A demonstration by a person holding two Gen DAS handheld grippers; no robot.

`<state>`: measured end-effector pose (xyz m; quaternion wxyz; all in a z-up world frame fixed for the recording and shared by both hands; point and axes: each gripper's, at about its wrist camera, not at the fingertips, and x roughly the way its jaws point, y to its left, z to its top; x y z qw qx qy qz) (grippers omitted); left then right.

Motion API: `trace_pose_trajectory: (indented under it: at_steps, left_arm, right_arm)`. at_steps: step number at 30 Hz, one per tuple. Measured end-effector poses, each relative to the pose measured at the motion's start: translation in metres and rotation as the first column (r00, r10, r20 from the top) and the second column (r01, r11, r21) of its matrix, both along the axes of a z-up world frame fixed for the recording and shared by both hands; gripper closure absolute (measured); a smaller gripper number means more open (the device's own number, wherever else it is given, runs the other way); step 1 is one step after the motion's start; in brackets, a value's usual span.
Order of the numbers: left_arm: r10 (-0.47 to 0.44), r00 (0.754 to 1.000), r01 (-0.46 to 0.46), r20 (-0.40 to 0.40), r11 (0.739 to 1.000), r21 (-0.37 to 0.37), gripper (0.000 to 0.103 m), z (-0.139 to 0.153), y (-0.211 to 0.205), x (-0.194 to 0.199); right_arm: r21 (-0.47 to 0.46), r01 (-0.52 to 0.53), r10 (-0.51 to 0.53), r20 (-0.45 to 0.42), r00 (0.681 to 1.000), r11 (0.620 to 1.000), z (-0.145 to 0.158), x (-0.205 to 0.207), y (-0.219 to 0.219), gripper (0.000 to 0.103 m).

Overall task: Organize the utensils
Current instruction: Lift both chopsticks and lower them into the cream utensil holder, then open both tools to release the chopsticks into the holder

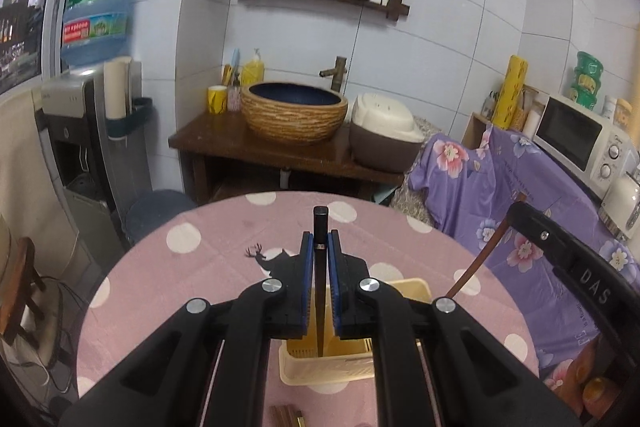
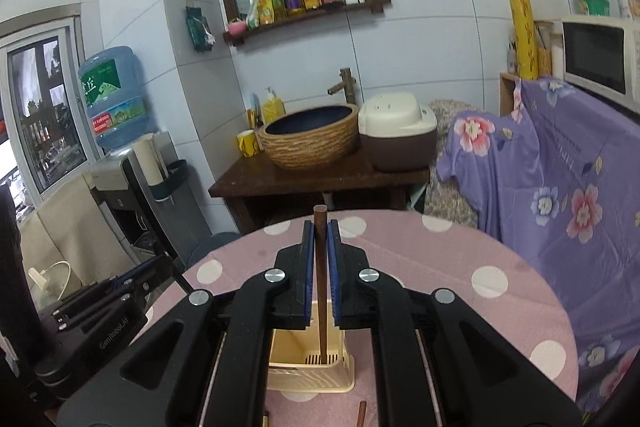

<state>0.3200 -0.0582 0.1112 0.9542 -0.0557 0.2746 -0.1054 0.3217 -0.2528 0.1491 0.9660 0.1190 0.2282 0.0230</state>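
the left gripper [image 1: 320,247] was clamped on a black chopstick [image 1: 320,267], its tip below the fingers inside the cream utensil basket [image 1: 320,371]. the right gripper [image 2: 320,247] pinched a brown chopstick [image 2: 320,287], its tip likewise down in the basket.

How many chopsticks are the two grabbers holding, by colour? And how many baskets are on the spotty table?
Black chopstick, held: 1
Brown chopstick, held: 1
Cream basket: 1
Total: 3
More sticks lie cut off at the bottom edge of the pictures, so they are not counted.
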Motion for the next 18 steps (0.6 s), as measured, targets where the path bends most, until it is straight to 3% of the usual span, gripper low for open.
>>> trace_pose_trajectory:
  at_steps: [9, 10, 12, 13, 14, 15, 18]
  left_arm:
    - [-0.003, 1.0, 0.003, -0.022, 1.0, -0.002, 0.094, -0.019, 0.004, 0.0]
    - [-0.01, 1.0, 0.01, -0.019, 1.0, -0.002, 0.094, -0.019, 0.004, -0.001]
    - [-0.01, 1.0, 0.01, -0.001, 1.0, 0.007, 0.08, -0.017, 0.004, -0.006]
    - [-0.008, 1.0, 0.008, 0.015, 1.0, 0.018, 0.054, -0.015, 0.005, -0.011]
    - [-0.004, 0.999, 0.004, 0.034, 1.0, 0.025, 0.027, -0.013, 0.006, -0.017]
    - [0.006, 0.998, -0.008, 0.067, 1.0, 0.03, 0.021, -0.01, 0.01, -0.025]
    - [0.02, 0.993, -0.026, 0.117, 0.998, 0.05, 0.018, -0.009, 0.02, -0.048]
  right_arm:
    - [0.019, 0.027, -0.027, -0.006, 1.0, 0.999, -0.017, 0.002, -0.009, 0.095]
    - [0.02, 0.024, -0.024, -0.003, 1.0, 0.999, -0.018, 0.002, -0.009, 0.091]
    - [0.03, 0.027, -0.027, 0.017, 0.999, 0.999, -0.018, -0.003, -0.01, 0.062]
    - [0.036, 0.035, -0.036, 0.037, 0.999, 0.999, -0.018, -0.008, -0.011, 0.039]
    - [0.033, 0.041, -0.044, 0.072, 0.996, 0.999, -0.017, -0.015, -0.01, 0.037]
    - [0.008, 0.045, -0.046, 0.092, 0.995, 0.999, -0.016, -0.02, -0.008, 0.037]
    - [-0.054, 0.057, -0.051, 0.12, 0.992, 0.997, -0.015, -0.036, -0.003, 0.037]
